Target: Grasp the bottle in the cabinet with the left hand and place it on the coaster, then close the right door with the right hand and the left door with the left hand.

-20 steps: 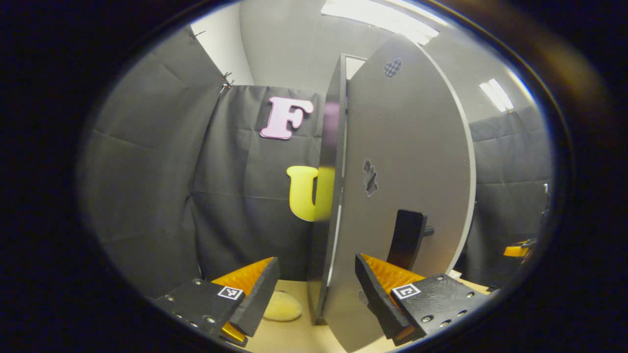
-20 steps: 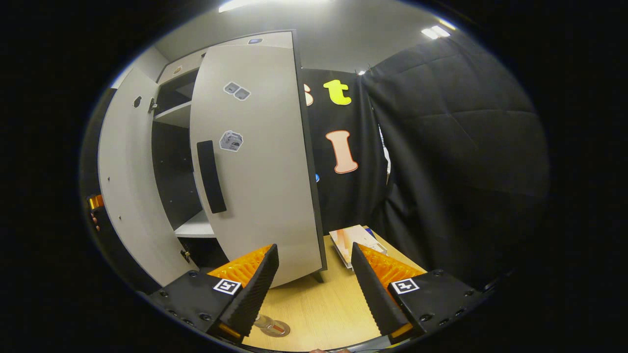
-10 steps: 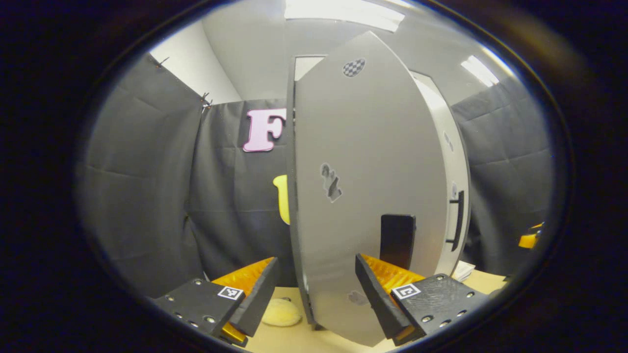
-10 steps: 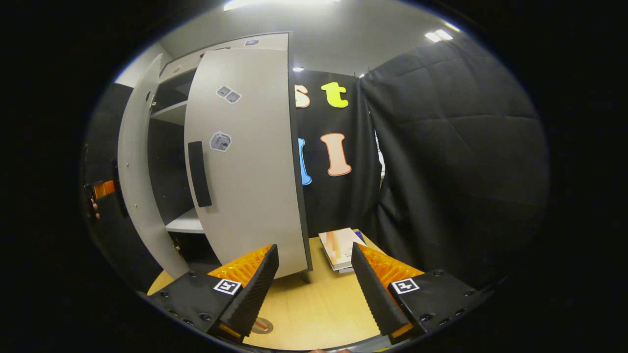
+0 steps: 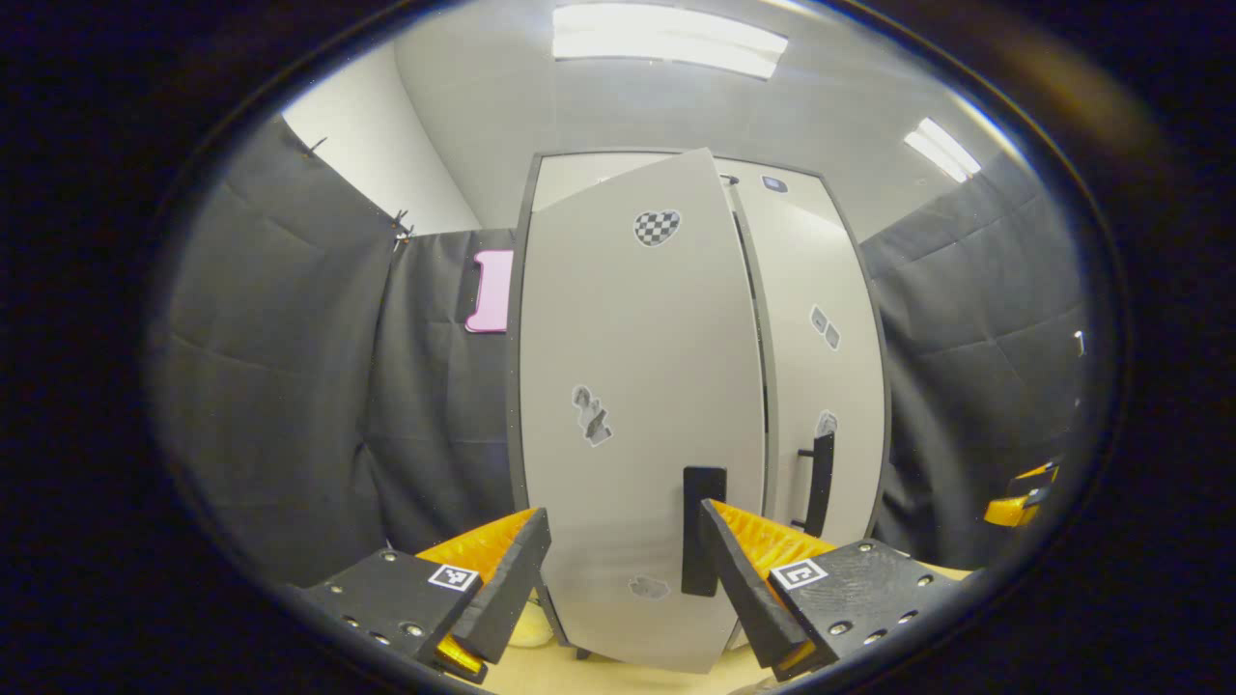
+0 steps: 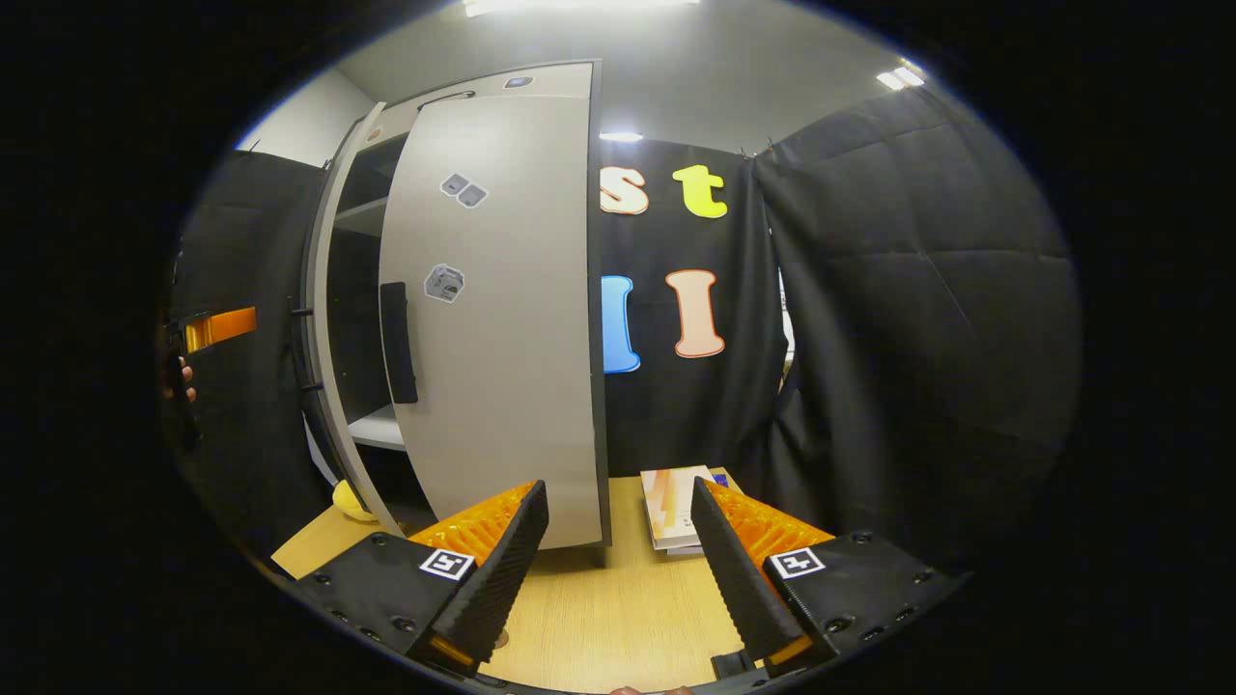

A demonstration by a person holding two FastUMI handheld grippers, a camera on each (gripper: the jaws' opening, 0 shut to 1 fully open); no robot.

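You've got bright ceiling panels (image 5: 668, 37) overhead in the left gripper view, washing the pale cabinet doors (image 5: 637, 405) evenly, with a soft haze over that whole picture. Your right gripper view is crisper; the wooden table (image 6: 618, 608) is well lit, the cabinet's interior (image 6: 352, 319) stays shadowed. Both fisheye pictures bow straight edges hard toward the rim.

grey left door (image 5: 628, 386), checkered sticker (image 5: 657, 227)
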